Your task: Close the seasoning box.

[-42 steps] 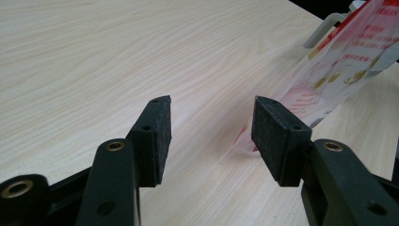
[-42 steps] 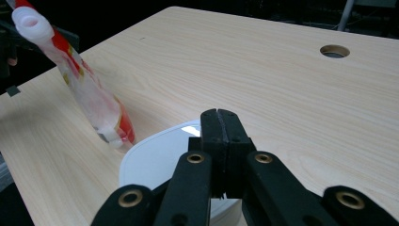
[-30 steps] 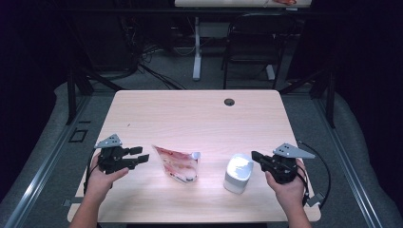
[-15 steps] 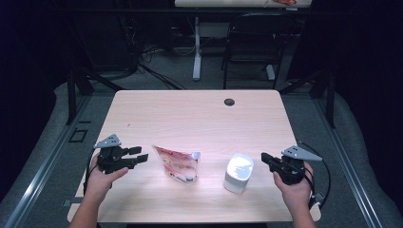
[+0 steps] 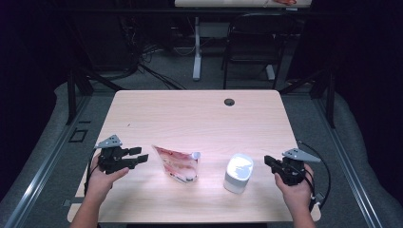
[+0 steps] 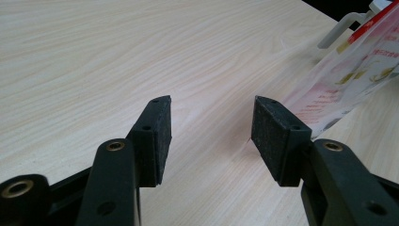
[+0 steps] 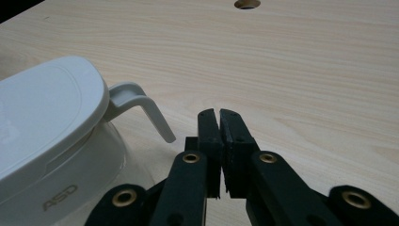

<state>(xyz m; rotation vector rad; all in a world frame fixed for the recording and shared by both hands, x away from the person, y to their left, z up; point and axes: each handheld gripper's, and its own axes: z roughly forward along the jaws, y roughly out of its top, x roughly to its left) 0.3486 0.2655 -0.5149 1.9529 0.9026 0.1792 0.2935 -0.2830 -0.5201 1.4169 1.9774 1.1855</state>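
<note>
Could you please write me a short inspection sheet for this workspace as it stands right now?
Surface: light wooden table, with a round cable hole near the far edge.
Job's things: red-and-white plastic pouch lying left of centre; white lidded container upright to its right, a side handle on it.
Clutter: nothing seen.
Grippers: left gripper open, empty, jaws pointing at the pouch; right gripper shut on nothing, just right of the container, apart from it.
Cables: a black cable loops from the right gripper; more cables on the floor beyond the table.
Surroundings: dark room, a black chair and a white desk leg behind.
</note>
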